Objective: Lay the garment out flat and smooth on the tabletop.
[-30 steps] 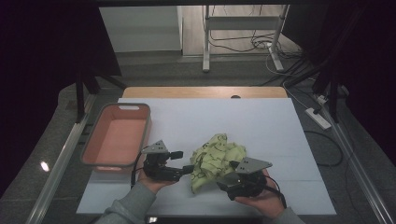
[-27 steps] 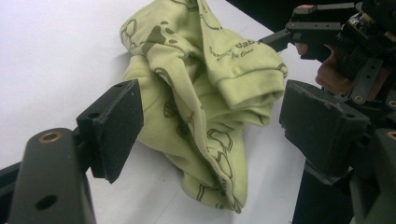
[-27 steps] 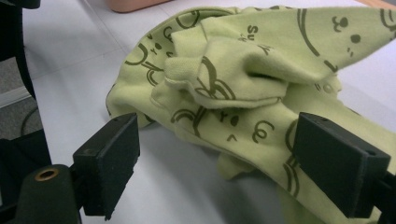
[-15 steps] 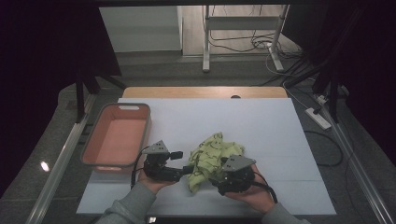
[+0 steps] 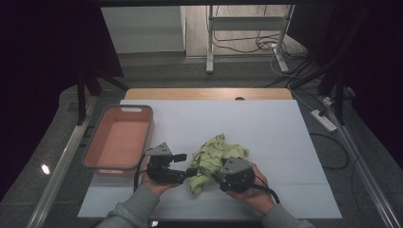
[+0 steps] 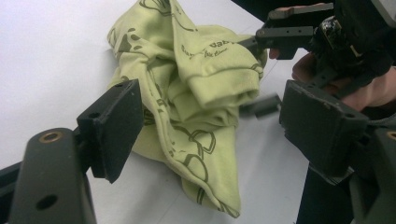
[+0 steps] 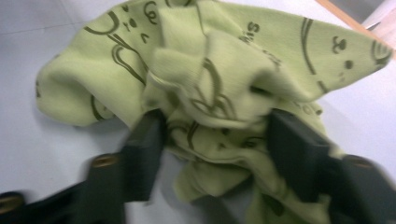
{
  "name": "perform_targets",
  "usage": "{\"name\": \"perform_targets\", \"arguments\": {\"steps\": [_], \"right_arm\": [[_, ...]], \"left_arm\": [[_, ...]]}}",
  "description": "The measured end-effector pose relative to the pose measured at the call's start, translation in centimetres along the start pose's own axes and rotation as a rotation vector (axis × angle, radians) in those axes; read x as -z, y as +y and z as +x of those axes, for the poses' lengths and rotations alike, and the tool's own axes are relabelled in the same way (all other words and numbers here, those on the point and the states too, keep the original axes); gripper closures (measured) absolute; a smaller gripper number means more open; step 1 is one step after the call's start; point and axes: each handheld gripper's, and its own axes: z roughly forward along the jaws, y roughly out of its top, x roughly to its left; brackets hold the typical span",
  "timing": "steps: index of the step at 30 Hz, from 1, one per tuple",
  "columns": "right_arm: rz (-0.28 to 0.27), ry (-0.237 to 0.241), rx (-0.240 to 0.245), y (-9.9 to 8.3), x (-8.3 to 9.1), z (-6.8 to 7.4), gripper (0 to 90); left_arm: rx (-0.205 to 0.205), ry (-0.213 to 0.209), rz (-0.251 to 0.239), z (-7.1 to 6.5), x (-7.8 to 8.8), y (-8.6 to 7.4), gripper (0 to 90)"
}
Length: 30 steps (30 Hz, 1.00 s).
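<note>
Yellow-green garment (image 5: 211, 159) lies crumpled on the white bench (image 5: 266, 128), near the front edge, between the two grippers. Dark line-art print and some lettering on the fabric (text too small to read).

Left gripper (image 5: 187, 172) sits on the garment's left side in the high view, hand wrapped around the body, jaws pointing right toward the cloth. In the left gripper view its jaws stand spread wide, and the lower fold of the garment (image 6: 196, 107) lies in the gap between them. Pads are not pressing on it: the left pad is just beside the fabric edge, the right pad well clear.

Right gripper (image 5: 217, 175) comes in from the garment's right side, jaws pointing left into the cloth. Its jaws have just been closing, with a bunched fold of the garment (image 7: 210, 88) between them. In the right gripper view (blurred) both pads sit against the bunch from either side, so it reads as pinching the fabric. The same gripper (image 6: 268, 74) also appears far off in the left gripper view, one jaw above the rolled hem, the other low beside it.

Pink bin (image 5: 90, 164) stands on the bench left of the left gripper, near but apart from the garment. Nothing visible inside it.

Both of the person's forearms enter from the bottom edge, grey sleeves.
</note>
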Motion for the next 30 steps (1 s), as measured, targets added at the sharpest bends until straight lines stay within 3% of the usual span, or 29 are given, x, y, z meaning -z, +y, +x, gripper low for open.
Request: {"name": "perform_targets", "arguments": {"steps": [4,9,15,21,30], "right_arm": [[-0.016,0.018,-0.061,-0.2,0.2,-1.0,66.6],[-0.044,0.026,-0.096,-0.3,0.7,-1.6,76.8],[-0.111,0.015,-0.134,-0.1,2.2,-2.4,79.3],[-0.177,-0.040,-0.169,0.4,4.1,-3.9,79.6],[-0.193,-0.099,-0.266,-0.3,5.3,-6.4,79.6]], "left_arm": [[0.000,0.001,-0.004,0.0,0.1,0.0,21.7],[0.000,-0.001,-0.005,0.0,0.1,0.0,21.9],[0.001,0.001,-0.006,0.0,0.1,0.0,22.1],[0.001,0.009,-0.007,-0.1,0.3,-0.1,22.1],[-0.002,0.012,0.002,0.0,0.1,-0.1,22.4]]}}
